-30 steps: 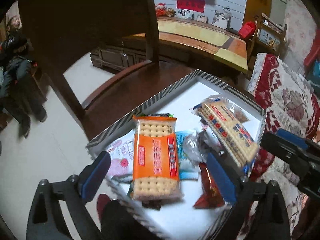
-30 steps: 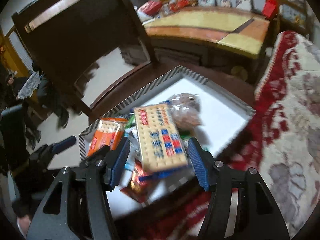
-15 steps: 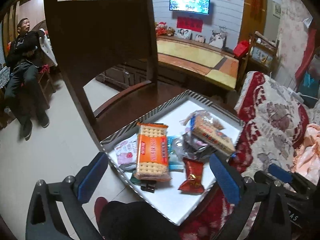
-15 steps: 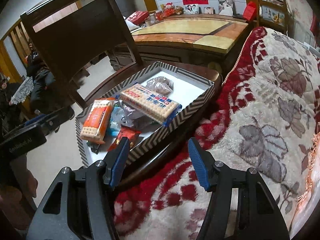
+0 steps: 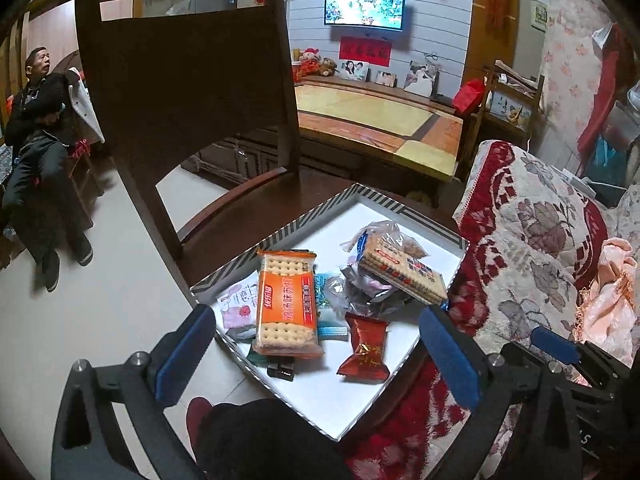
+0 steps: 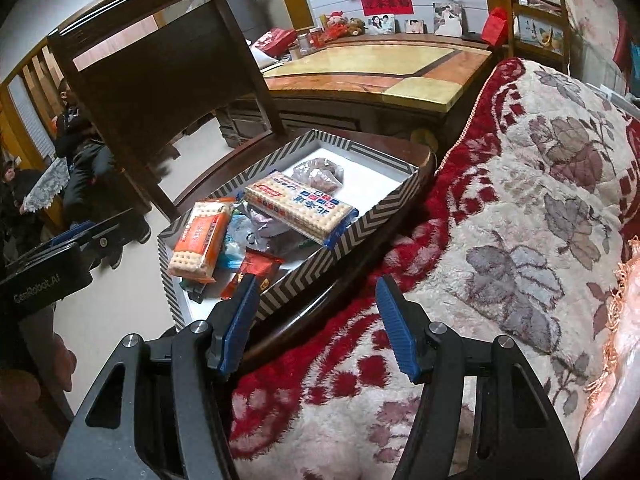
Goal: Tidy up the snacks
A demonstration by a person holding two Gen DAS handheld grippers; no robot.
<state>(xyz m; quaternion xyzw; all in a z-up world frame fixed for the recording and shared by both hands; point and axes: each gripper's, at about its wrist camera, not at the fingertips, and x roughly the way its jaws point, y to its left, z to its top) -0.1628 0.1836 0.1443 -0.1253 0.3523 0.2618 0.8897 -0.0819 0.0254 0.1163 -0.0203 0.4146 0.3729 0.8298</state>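
A striped box (image 5: 316, 211) (image 6: 372, 216) with a white floor sits on a dark wooden chair seat and holds the snacks. An orange cracker pack (image 5: 286, 304) (image 6: 200, 236) lies at its left. A blue-edged cracker pack (image 5: 400, 274) (image 6: 300, 204) rests on crumpled bags. A red candy wrapper (image 5: 366, 348) (image 6: 256, 268) lies at the near side. My left gripper (image 5: 316, 348) is open and empty, above the box's near corner. My right gripper (image 6: 316, 312) is open and empty, over the blanket beside the box.
The chair back (image 5: 184, 76) rises behind the box. A red and cream floral blanket (image 6: 520, 220) covers the sofa to the right. A low table (image 5: 376, 116) stands behind. A seated person (image 5: 40, 128) is at far left.
The right gripper let go of the blue-edged cracker pack, which now lies in the box. Both grippers have drawn back and up from the box.
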